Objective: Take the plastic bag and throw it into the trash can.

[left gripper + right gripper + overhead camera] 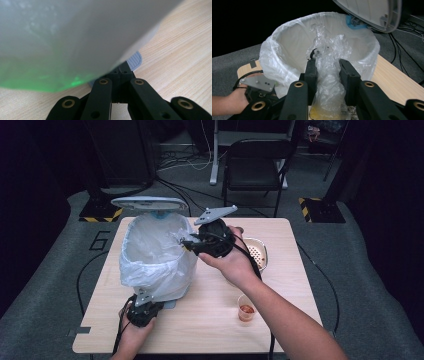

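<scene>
A: From above, where's the plastic bag [184, 239]?

B: Pinched in the right hand-held gripper [186, 243] over the bin [155, 255] rim. The left hand-held gripper [145, 301], clenched, presses the pedal [134, 60] on the desk [210, 320].

A: And the right gripper view?

B: Bag [328, 82] squeezed between both jaws. I'd carry it over the middle before letting go.

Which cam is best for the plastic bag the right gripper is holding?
Right gripper view: the crumpled clear bag sits between the right gripper jaws, in front of the lined bin. High view shows it as a small scrap at the bin rim. Left gripper view shows the bin's side.
</scene>
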The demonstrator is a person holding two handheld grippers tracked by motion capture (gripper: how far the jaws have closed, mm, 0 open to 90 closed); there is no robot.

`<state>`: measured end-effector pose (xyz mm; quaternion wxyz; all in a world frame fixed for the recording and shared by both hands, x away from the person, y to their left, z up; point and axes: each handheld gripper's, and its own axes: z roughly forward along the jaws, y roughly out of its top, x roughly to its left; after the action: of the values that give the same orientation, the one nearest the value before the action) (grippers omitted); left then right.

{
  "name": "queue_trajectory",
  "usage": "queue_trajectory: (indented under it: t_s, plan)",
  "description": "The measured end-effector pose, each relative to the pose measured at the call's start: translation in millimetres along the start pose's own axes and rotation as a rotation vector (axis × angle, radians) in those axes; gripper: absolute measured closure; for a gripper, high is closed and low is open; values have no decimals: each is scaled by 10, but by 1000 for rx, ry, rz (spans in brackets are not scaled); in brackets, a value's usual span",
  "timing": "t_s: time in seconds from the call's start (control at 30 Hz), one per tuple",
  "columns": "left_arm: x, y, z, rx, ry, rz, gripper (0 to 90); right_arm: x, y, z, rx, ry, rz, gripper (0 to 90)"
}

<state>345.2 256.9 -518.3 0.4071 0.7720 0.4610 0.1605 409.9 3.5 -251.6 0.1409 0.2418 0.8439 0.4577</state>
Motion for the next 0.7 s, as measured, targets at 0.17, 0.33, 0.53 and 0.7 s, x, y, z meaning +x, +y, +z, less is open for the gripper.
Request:
queue_trajectory:
  t_s: [0.17, 0.33, 0.53, 0.7]
  plan:
    - [2, -2, 2, -3, -2, 0, 900, 50, 59, 139, 0, 12, -21, 707]
    - [1, -2, 2, -3, -1, 1, 900, 56, 84, 241, -2, 24, -17, 707]
    - [1, -2, 2, -3, -1, 2, 900, 55, 112, 367, 2, 31, -14, 705]
    - [4, -2, 0, -1, -2, 4, 900, 57, 134, 451, -2, 36, -14, 703]
